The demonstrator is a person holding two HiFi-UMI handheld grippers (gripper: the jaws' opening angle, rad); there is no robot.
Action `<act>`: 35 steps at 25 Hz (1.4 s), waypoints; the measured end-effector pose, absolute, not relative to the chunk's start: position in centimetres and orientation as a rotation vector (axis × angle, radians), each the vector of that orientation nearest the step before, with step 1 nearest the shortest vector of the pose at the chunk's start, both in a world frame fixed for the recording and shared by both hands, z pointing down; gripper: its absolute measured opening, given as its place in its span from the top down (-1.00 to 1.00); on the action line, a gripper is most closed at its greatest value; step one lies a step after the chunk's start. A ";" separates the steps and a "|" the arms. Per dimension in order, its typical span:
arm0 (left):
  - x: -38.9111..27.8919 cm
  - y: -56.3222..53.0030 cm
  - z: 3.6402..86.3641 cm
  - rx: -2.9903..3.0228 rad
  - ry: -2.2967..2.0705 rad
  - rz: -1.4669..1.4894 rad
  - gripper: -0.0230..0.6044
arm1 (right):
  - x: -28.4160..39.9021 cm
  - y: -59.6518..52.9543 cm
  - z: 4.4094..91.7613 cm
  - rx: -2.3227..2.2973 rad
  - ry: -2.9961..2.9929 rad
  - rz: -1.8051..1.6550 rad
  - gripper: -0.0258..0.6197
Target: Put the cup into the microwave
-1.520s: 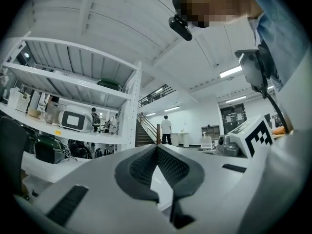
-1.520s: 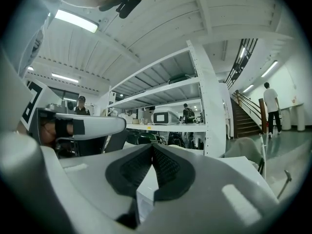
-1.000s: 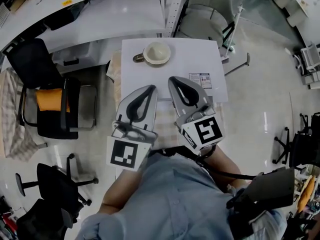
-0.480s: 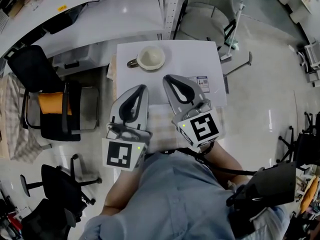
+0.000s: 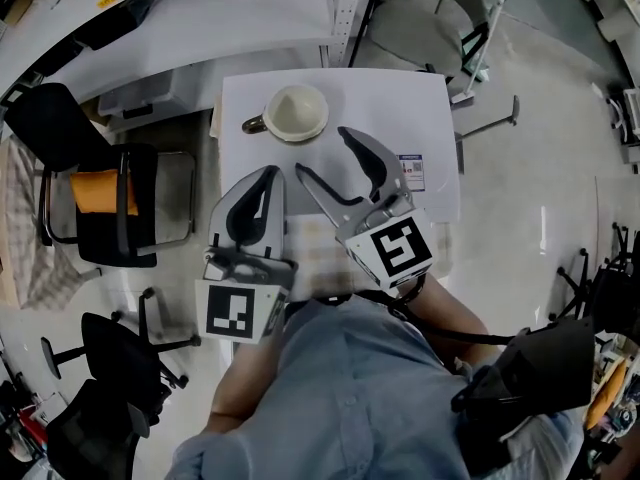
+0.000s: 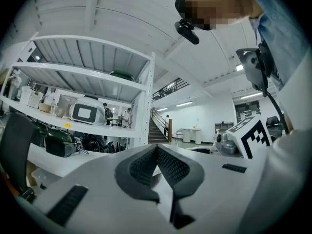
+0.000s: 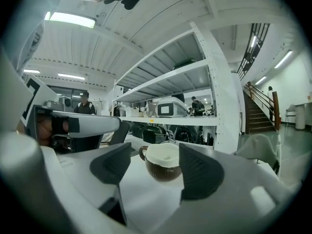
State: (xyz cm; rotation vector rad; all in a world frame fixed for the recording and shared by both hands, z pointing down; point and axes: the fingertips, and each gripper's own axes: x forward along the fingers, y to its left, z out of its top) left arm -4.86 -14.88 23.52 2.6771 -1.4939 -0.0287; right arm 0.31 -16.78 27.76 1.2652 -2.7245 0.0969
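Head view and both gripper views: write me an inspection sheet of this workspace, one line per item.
Surface: white table, carrying only the cup and a label.
Job's things: cup upright on the table's far part, handle toward the head view's left; white appliance on a shelf, possibly the microwave.
Clutter: printed label stuck to the table.
Grippers: left gripper jaws together, empty; right gripper jaws have just been opening, cup ahead of them, untouched.
Cables: black cable by the person's right arm.
Surroundings: black chair with orange cushion, white shelving, staircase.
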 end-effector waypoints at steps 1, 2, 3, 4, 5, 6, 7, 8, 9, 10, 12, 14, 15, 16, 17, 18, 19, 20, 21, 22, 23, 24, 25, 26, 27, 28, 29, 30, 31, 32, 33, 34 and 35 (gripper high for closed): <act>-5.0 -15.1 23.8 2.663 -1.502 -0.018 0.91 | 0.2 -17.1 28.1 1.252 -2.722 0.110 0.00; -5.1 -15.2 24.2 2.653 -1.500 -0.011 0.91 | 0.0 -17.3 28.4 1.239 -2.718 0.121 -0.11; -5.1 -15.3 24.6 2.646 -1.492 -0.006 0.91 | -0.2 -17.6 28.8 1.224 -2.714 0.133 -0.22; -5.2 -15.4 24.9 2.639 -1.487 -0.005 0.91 | -0.4 -17.9 29.2 1.209 -2.710 0.146 -0.33; -5.3 -15.6 25.1 2.632 -1.487 -0.012 0.91 | -0.6 -18.2 29.6 1.194 -2.707 0.156 -0.40; -5.4 -16.0 25.0 2.626 -1.493 -0.033 0.91 | -0.8 -18.6 30.0 1.180 -2.705 0.163 -0.45; -5.5 -16.4 24.9 2.620 -1.501 -0.061 0.91 | -1.0 -19.0 30.3 1.170 -2.704 0.165 -0.49; -5.7 -16.8 24.8 2.613 -1.510 -0.079 0.91 | -1.2 -19.4 30.6 1.164 -2.700 0.164 -0.51; -5.9 -17.2 25.1 2.603 -1.518 -0.079 0.91 | -1.3 -19.8 31.0 1.161 -2.695 0.163 -0.54; -6.2 -17.4 25.5 2.589 -1.526 -0.064 0.91 | -1.3 -20.3 31.3 1.163 -2.690 0.165 -0.56; -6.7 -17.8 26.4 2.563 -1.533 -0.036 0.91 | -1.3 -21.3 31.6 1.164 -2.694 0.175 -0.61; -7.0 -18.4 26.6 2.546 -1.537 -0.056 0.91 | -1.5 -22.4 31.6 1.147 -2.693 0.173 -0.66; -7.1 -18.8 26.6 2.539 -1.543 -0.077 0.91 | -1.7 -22.9 31.6 1.134 -2.690 0.172 -0.68; -7.3 -19.1 26.6 2.533 -1.549 -0.091 0.91 | -2.0 -23.4 31.7 1.118 -2.687 0.169 -0.71; -7.4 -19.4 26.7 2.527 -1.553 -0.098 0.91 | -2.3 -23.8 31.8 1.100 -2.684 0.167 -0.74; -7.6 -19.6 26.9 2.520 -1.553 -0.096 0.91 | -2.6 -24.2 31.9 1.081 -2.680 0.168 -0.75; -7.7 -19.8 27.1 2.513 -1.550 -0.087 0.91 | -2.8 -24.4 32.1 1.062 -2.672 0.171 -0.75; -7.8 -20.0 27.3 2.507 -1.548 -0.080 0.91 | -3.0 -24.6 32.3 1.046 -2.662 0.175 -0.76; -7.9 -20.1 27.5 2.504 -1.549 -0.075 0.91 | -3.2 -24.9 32.5 1.034 -2.650 0.177 -0.76; -8.0 -20.3 27.8 2.499 -1.549 -0.067 0.91 | -3.3 -25.0 32.6 1.023 -2.639 0.179 -0.76; -8.1 -20.4 28.1 2.495 -1.547 -0.061 0.91 | -3.4 -25.2 32.8 1.012 -2.630 0.182 -0.76; -8.2 -20.6 28.3 2.490 -1.544 -0.061 0.91 | -3.6 -25.3 33.0 0.999 -2.625 0.188 -0.75; -8.3 -20.6 28.6 2.484 -1.539 -0.054 0.91 | -3.7 -25.4 33.1 0.983 -2.621 0.195 -0.75; -8.4 -20.6 29.1 2.477 -1.532 -0.035 0.91 | -3.9 -25.4 33.3 0.962 -2.619 0.199 -0.75; -8.5 -20.6 29.5 2.471 -1.526 -0.018 0.91 | -4.1 -25.4 33.4 0.940 -2.616 0.200 -0.75; -8.5 -20.6 29.7 2.467 -1.523 -0.010 0.91 | -4.2 -25.4 33.5 0.924 -2.612 0.202 -0.75; -8.5 -20.7 29.8 2.465 -1.522 -0.009 0.91 | -4.3 -25.5 33.6 0.916 -2.608 0.206 -0.75; -8.6 -20.8 29.8 2.465 -1.520 -0.010 0.91 | -4.3 -25.6 33.7 0.915 -2.605 0.212 -0.75; -8.6 -20.9 29.9 2.465 -1.518 -0.013 0.91 | -4.2 -25.7 33.7 0.915 -2.603 0.218 -0.75; -8.6 -21.0 29.9 2.465 -1.516 -0.016 0.91 | -4.3 -25.7 33.8 0.910 -2.601 0.223 -0.75; -8.6 -21.0 29.9 2.466 -1.514 -0.019 0.91 | -4.3 -25.7 33.9 0.901 -2.599 0.225 -0.75; -8.6 -21.1 29.9 2.466 -1.511 -0.022 0.91 | -4.4 -25.7 33.9 0.889 -2.596 0.227 -0.75; -8.7 -21.1 29.9 2.465 -1.509 -0.025 0.91 | -4.5 -25.7 34.0 0.879 -2.592 0.229 -0.75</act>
